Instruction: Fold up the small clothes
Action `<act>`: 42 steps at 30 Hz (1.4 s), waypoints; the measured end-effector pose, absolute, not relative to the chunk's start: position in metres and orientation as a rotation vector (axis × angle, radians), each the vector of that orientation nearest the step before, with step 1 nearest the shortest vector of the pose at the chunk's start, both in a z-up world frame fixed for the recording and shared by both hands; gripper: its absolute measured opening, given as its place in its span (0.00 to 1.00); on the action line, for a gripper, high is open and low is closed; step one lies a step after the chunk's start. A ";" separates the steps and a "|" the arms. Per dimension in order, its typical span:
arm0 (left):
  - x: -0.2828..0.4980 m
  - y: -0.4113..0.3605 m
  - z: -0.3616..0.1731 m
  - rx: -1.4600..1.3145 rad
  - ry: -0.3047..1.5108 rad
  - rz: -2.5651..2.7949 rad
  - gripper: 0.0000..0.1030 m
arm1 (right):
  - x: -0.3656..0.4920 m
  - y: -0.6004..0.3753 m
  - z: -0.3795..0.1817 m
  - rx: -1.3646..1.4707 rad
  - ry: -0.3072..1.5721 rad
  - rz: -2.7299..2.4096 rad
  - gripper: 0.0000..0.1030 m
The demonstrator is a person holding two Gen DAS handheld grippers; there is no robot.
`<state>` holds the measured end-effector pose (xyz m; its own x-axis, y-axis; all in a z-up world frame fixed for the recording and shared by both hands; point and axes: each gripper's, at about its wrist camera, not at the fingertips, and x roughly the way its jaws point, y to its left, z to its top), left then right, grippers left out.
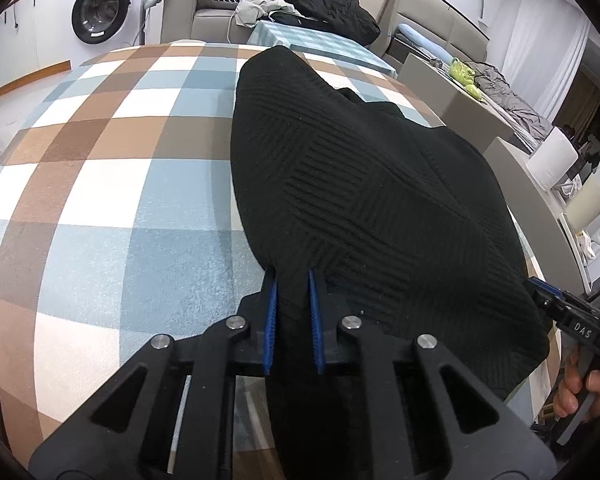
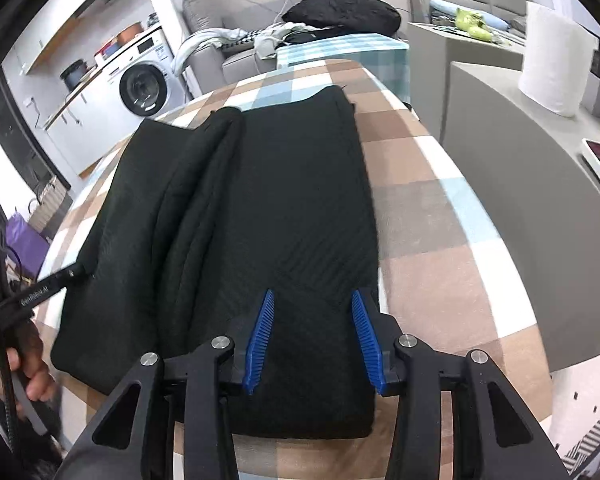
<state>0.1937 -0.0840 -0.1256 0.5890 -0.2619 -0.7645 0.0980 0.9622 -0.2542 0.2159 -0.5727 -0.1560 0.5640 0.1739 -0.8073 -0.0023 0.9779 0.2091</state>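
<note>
We clamp the left gripper on a fold of the black knit garment lying along the checkered table's right edge; our right gripper straddles its near end, jaws apart.

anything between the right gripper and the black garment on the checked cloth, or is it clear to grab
Nothing visible stands in the way. The right gripper is already at the near edge of the black garment, its blue pads apart with fabric between them. The left gripper is shut on the garment's other near corner, well to the side.
</note>
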 end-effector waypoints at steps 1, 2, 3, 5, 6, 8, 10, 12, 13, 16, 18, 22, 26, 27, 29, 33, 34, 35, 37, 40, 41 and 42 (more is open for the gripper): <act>0.192 -0.082 -0.126 -0.191 0.917 -0.209 0.10 | 0.215 -0.570 -0.156 0.182 0.968 0.104 0.41; 0.191 -0.081 -0.126 -0.191 0.917 -0.206 0.10 | 0.214 -0.567 -0.156 0.180 0.971 0.117 0.41; 0.188 -0.078 -0.125 -0.191 0.917 -0.198 0.10 | 0.213 -0.565 -0.155 0.187 0.972 0.124 0.41; 0.183 -0.071 -0.125 -0.192 0.916 -0.184 0.10 | 0.210 -0.559 -0.155 0.183 0.977 0.143 0.41; 0.181 -0.067 -0.124 -0.191 0.916 -0.175 0.10 | 0.209 -0.555 -0.155 0.179 0.982 0.162 0.41; 0.172 -0.055 -0.123 -0.189 0.913 -0.145 0.10 | 0.206 -0.546 -0.154 0.182 0.997 0.214 0.41; 0.164 -0.039 -0.122 -0.197 0.911 -0.113 0.10 | 0.202 -0.535 -0.153 0.177 1.014 0.274 0.41; 0.158 -0.026 -0.121 -0.212 0.914 -0.096 0.10 | 0.198 -0.526 -0.150 0.171 1.024 0.331 0.41; 0.156 -0.022 -0.121 -0.219 0.916 -0.095 0.10 | 0.198 -0.525 -0.148 0.174 1.022 0.341 0.41; 0.150 -0.013 -0.120 -0.238 0.915 -0.097 0.13 | 0.203 -0.526 -0.136 0.199 0.977 0.338 0.41; 0.149 -0.011 -0.117 -0.237 0.913 -0.095 0.14 | 0.210 -0.522 -0.128 0.220 0.949 0.332 0.41; 0.148 -0.005 -0.114 -0.239 0.905 -0.097 0.24 | 0.236 -0.501 -0.118 0.256 0.912 0.382 0.41; 0.145 -0.003 -0.110 -0.260 0.890 -0.090 0.42 | 0.267 -0.468 -0.124 0.286 0.927 0.460 0.41; 0.145 -0.002 -0.109 -0.262 0.888 -0.089 0.43 | 0.276 -0.457 -0.127 0.286 0.938 0.480 0.39; 0.144 0.000 -0.108 -0.263 0.885 -0.083 0.43 | 0.289 -0.444 -0.136 0.292 0.970 0.495 0.35; 0.145 0.002 -0.107 -0.265 0.880 -0.081 0.43 | 0.310 -0.433 -0.155 0.316 1.041 0.469 0.24; 0.145 0.002 -0.106 -0.265 0.878 -0.082 0.43 | 0.313 -0.432 -0.157 0.336 1.049 0.492 0.11; 0.145 0.002 -0.105 -0.265 0.876 -0.083 0.43 | 0.312 -0.430 -0.152 0.328 1.034 0.524 0.06; 0.144 0.002 -0.103 -0.268 0.870 -0.084 0.43 | 0.303 -0.428 -0.132 0.287 0.941 0.562 0.05; 0.145 0.000 -0.100 -0.265 0.865 -0.094 0.43 | 0.297 -0.435 -0.107 0.249 0.860 0.544 0.05; 0.146 -0.002 -0.101 -0.260 0.868 -0.098 0.43 | 0.297 -0.437 -0.103 0.234 0.847 0.520 0.05; 0.147 -0.004 -0.102 -0.255 0.871 -0.103 0.44 | 0.299 -0.438 -0.105 0.202 0.850 0.490 0.05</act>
